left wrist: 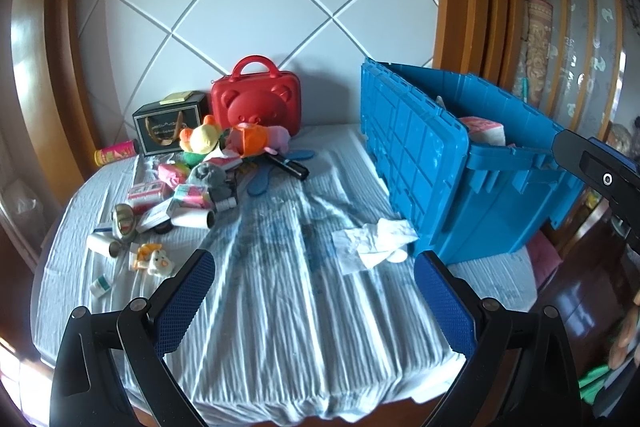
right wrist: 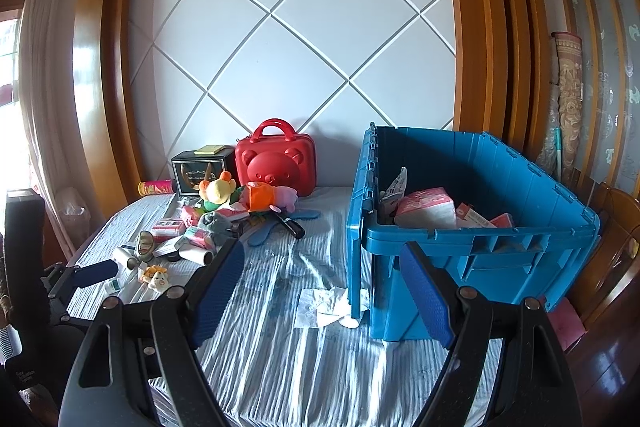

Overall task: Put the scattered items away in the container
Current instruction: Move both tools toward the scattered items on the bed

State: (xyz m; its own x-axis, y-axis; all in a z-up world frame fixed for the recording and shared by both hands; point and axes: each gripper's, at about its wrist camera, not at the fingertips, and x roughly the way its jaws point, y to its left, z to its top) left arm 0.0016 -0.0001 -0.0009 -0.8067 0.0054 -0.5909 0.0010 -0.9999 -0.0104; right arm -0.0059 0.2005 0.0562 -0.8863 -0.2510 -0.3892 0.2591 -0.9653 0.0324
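Note:
Both views show a blue plastic crate (left wrist: 472, 187) (right wrist: 484, 227) on the right of the cloth-covered table, its lid hanging open on the left side. Pink boxes (right wrist: 426, 207) lie inside it. A heap of scattered items (left wrist: 192, 183) (right wrist: 204, 227) sits at the back left: plush toys, small boxes, tubes and a black brush. Crumpled white paper (left wrist: 376, 243) (right wrist: 326, 303) lies beside the crate's near corner. My left gripper (left wrist: 316, 301) hovers open over bare cloth, nothing between its pads. My right gripper (right wrist: 322, 287) is open too, in front of the crate.
A red bear-faced case (left wrist: 256, 99) (right wrist: 276, 163), a black gift box (left wrist: 172, 125) and a yellow-pink can (left wrist: 116, 153) stand at the back by the white panelled wall. The striped blue cloth (left wrist: 280, 287) reaches the table's near edge. Wooden furniture and floor lie to the right.

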